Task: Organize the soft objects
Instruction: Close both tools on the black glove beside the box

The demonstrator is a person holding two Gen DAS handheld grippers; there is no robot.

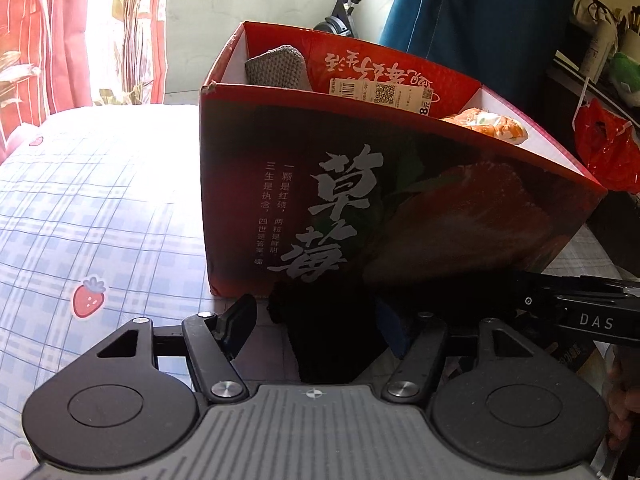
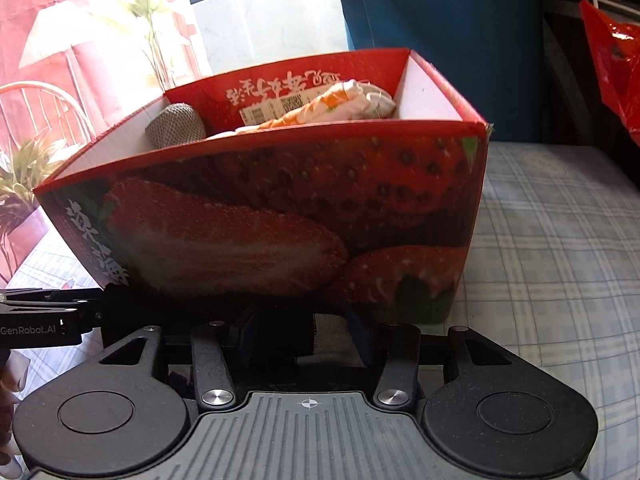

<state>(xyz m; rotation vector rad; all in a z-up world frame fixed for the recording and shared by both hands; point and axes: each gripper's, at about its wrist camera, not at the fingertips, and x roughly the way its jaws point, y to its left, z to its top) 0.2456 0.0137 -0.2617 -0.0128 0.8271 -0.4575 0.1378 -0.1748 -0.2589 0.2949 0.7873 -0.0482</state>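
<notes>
Red open-top cardboard box with strawberry print (image 1: 400, 200) sits on the blue-and-white plaid bedsheet (image 1: 100, 208), directly ahead of both tools and very near. Inside it: a grey knitted soft item (image 1: 276, 66) at the far left corner and an orange-and-white patterned cloth bundle (image 1: 486, 124) toward the right end. A white barcode label (image 1: 380, 94) is stuck on the inner far wall.

Left gripper (image 1: 320, 320): fingers spread apart, with a black fabric piece (image 1: 328, 340) lying between them just short of the box's near wall. Whether the fabric touches either finger, cannot tell.

Right gripper (image 2: 308, 332): fingers sit close to the same dark fabric (image 2: 288, 336) at the box's base. Too dark to say if they are clamped on it or merely beside it.

Open sheet lies left of the box in the left view and right of it in the right view. Red plastic bag (image 2: 612, 80) hangs far right, well apart from the box's right edge. Red curtain (image 1: 48, 36) far left.
</notes>
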